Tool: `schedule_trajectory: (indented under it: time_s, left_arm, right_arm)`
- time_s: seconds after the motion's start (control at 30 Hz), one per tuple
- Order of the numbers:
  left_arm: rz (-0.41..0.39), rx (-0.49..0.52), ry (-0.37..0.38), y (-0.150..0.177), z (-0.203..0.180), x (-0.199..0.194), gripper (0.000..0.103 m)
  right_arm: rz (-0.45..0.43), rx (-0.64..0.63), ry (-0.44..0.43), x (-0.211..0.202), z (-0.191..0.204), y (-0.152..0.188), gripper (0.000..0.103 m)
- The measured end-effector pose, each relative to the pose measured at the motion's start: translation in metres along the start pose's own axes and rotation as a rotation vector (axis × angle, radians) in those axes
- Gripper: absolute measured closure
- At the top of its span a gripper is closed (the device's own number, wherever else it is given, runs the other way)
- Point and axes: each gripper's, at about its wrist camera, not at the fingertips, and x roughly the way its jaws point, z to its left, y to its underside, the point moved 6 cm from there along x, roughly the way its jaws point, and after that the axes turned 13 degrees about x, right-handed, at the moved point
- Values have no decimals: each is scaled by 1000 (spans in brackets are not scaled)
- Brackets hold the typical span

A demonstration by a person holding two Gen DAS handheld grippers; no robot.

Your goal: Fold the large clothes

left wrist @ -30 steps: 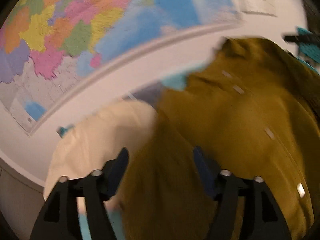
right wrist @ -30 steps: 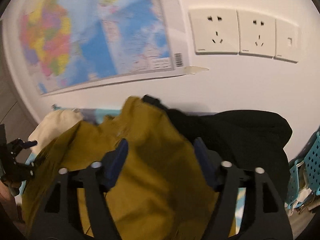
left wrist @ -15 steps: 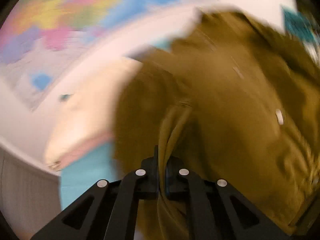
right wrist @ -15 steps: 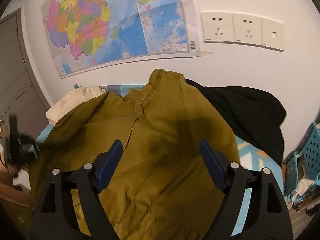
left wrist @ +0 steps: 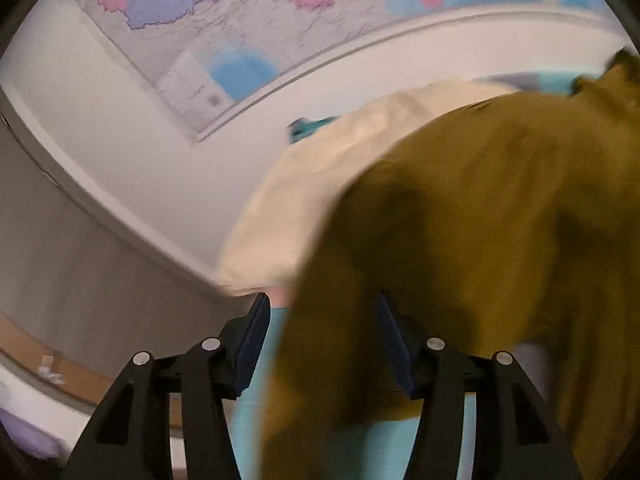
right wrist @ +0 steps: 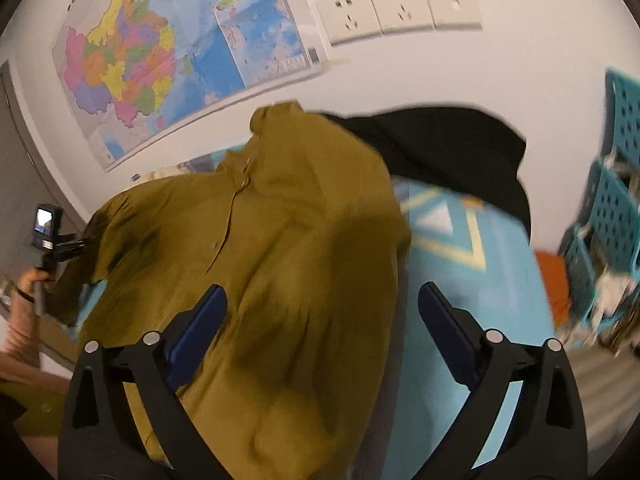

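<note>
While the mustard shirt (right wrist: 280,264) lies spread button-side up on the teal bed (right wrist: 472,264), honestly not much folding is done yet. Collar points toward the wall, the body is laid out pretty flat, and one sleeve hangs off the near-left edge close to the left gripper (left wrist: 320,336). I don't see any real fold in it, so I'd call this the laying-out stage: sleeves in, sides over, then halving it all still to go.

Both tongs are apart. The left one has its fingers wide with a blurry bit of shirt (left wrist: 460,260) sitting between them, but nothing pinched as far as I can tell. The right gripper (right wrist: 322,320) is spread too, hovering over the lower body of the shirt, holding nothing.

Other stuff around: a cream garment (left wrist: 320,176) tucked under the shirt's left side, a black garment (right wrist: 440,148) piled at the back right, and teal baskets (right wrist: 612,208) off to the right.
</note>
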Motion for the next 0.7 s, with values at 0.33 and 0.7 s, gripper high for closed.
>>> schedule_trajectory:
  time_s: [0.33,0.7]
  left_arm:
    - [-428,167,287,-43,-84,-106,25]
    - [-342,269,404,-9,-157,-88,25]
  right_arm:
    - [103,-22,-72,-10,-3,50,97]
    - [-40,203,414,-19,-131,-27,46]
